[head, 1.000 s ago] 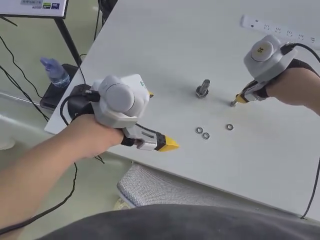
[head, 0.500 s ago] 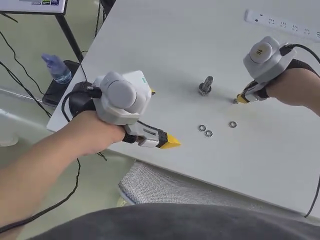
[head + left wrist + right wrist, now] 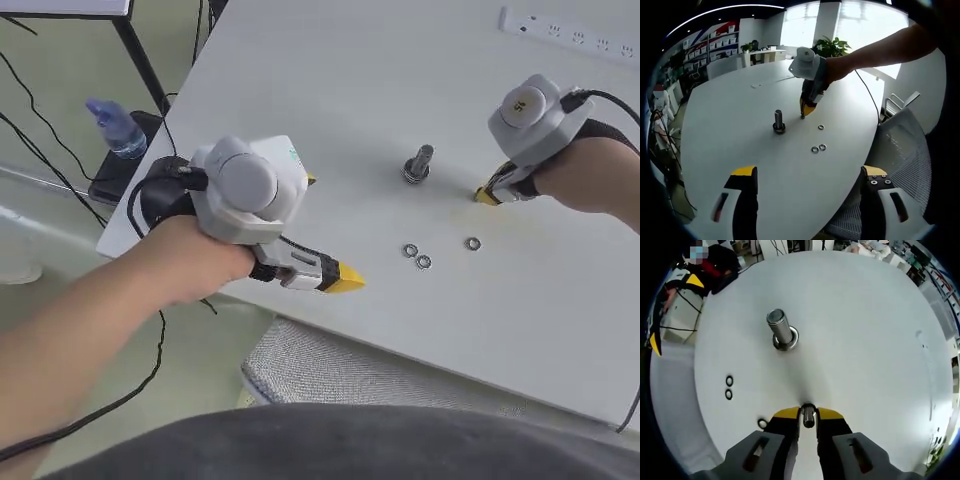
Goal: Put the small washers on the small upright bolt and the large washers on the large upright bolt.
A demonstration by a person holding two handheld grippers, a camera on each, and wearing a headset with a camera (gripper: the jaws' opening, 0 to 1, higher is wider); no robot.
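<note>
The large bolt (image 3: 418, 165) (image 3: 782, 331) (image 3: 778, 121) stands upright on the white table (image 3: 330, 90), with a ring at its base. To its right, my right gripper (image 3: 487, 195) (image 3: 808, 416) (image 3: 806, 107) is shut on the small bolt (image 3: 808, 417), its tips down at the tabletop. Three small washers (image 3: 410, 250) (image 3: 424, 262) (image 3: 473, 243) lie flat in front of the bolts, also seen as washers (image 3: 729, 380) (image 3: 728, 394) (image 3: 762, 423). My left gripper (image 3: 340, 280) (image 3: 809, 175) hovers open over the near table edge, holding nothing.
A power strip (image 3: 570, 35) lies at the far right of the table. A spray bottle (image 3: 115, 128) stands on the floor to the left, among cables. A mesh chair seat (image 3: 330, 375) sits under the near edge.
The head camera has drifted a little. Both grippers hold nearly the same places. The small bolt's end, seen below the right gripper's tips earlier, is now hidden by them.
</note>
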